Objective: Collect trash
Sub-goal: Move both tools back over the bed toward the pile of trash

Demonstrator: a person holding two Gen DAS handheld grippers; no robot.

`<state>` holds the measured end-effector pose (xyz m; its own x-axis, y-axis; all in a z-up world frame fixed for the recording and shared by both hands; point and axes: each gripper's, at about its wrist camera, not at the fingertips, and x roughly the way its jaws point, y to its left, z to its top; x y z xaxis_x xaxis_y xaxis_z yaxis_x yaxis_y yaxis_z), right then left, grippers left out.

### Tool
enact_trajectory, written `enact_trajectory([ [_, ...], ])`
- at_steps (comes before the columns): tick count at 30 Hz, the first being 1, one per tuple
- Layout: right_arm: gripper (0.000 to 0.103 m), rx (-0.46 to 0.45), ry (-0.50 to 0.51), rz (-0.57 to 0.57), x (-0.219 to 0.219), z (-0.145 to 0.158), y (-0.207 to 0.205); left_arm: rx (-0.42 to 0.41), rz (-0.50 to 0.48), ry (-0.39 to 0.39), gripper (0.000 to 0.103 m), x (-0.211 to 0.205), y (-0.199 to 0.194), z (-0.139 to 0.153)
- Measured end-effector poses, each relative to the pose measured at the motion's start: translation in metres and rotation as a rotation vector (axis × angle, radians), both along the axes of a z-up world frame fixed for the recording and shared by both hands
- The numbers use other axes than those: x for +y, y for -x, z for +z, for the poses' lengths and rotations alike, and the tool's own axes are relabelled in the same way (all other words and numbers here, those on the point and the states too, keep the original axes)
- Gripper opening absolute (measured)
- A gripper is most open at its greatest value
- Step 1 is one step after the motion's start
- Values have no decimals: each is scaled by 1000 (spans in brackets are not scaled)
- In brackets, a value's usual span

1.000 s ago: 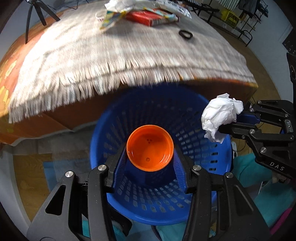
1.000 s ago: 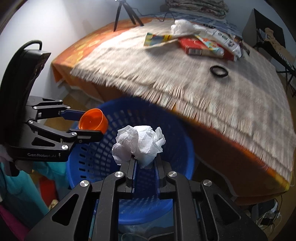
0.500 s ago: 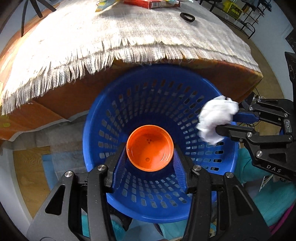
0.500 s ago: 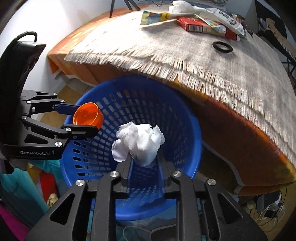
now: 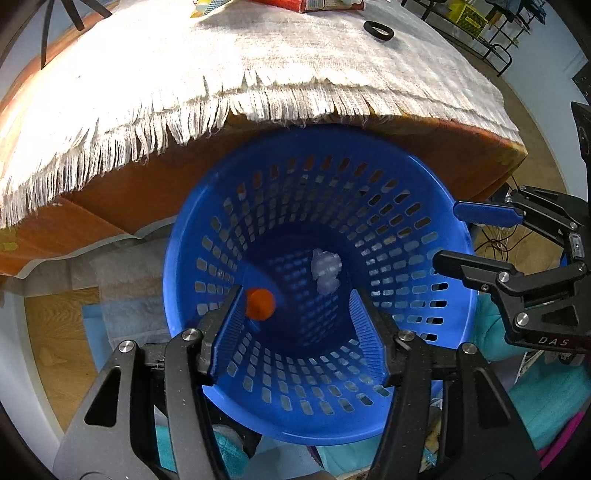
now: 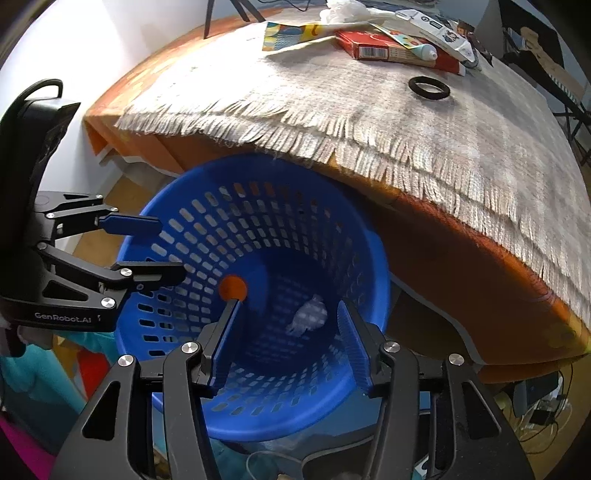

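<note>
1. Left wrist view: we look down past the left gripper (image 5: 297, 332) into the blue basket (image 5: 436, 206), which stands on the floor against the edge of the bed (image 5: 443, 129). The orange cup (image 5: 260, 303) and the crumpled tissue (image 5: 325, 271) are loose inside the basket, low in it; whether they have landed we cannot tell. The jaws are opening and nothing is between them; the cup only shows beside the left finger. The right gripper (image 5: 447, 238) hangs at the basket's right rim, jaws apart and empty.

2. Right wrist view: the right gripper (image 6: 288, 343) points down into the same basket (image 6: 369, 236), its jaws opening with nothing between them; the tissue (image 6: 308, 319) lies far below. The left gripper (image 6: 166, 247) is at the left rim, empty.

3. We judge that the next pickup lies up and away on the blanket (image 6: 332, 96): a red box (image 6: 391, 50), a wrapper (image 6: 291, 35), a tube (image 6: 413, 44) lying crosswise and a black ring (image 6: 428, 88). The ring is nearest, on the right gripper's side.
</note>
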<state>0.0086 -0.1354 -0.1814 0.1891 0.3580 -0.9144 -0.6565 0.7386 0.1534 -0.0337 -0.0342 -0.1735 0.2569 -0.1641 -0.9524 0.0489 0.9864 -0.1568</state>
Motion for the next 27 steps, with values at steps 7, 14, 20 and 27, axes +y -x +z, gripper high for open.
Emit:
enact_trajectory([
  [7,60,-10,11,-36,-6,5,-5,-23,6,-1,60,0,-1,5],
  [14,67,-37,33,-54,-7,10,-9,-59,-1,-2,60,-2,-4,11],
  [20,67,-68,25,-66,-10,19,-14,-88,8,5,60,1,-15,25],
  [27,67,-144,-35,-128,-27,43,-33,-138,19,14,60,5,-36,49],
])
